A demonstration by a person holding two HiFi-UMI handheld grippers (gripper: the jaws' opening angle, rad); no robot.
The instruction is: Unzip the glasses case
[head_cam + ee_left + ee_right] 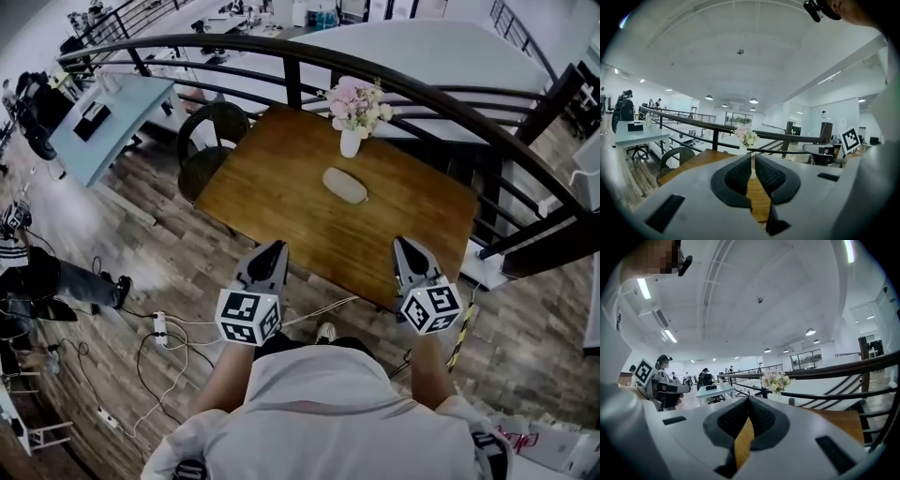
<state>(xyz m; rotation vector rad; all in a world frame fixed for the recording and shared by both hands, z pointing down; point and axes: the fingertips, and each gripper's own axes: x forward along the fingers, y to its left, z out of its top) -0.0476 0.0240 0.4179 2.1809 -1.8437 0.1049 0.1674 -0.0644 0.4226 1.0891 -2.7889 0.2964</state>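
Note:
A grey oval glasses case lies zipped on the wooden table, in front of a white vase of pink flowers. Both grippers hover level at the table's near edge, well short of the case. My left gripper is shut with nothing between its jaws, and my right gripper is shut and empty too. In the left gripper view the closed fingertips point toward the flowers. In the right gripper view the closed fingertips hide the case, and the flowers show above them.
A dark railing curves behind the table. A black chair stands at the table's left corner. Cables and a power strip lie on the wood floor at left. A light blue desk stands further left.

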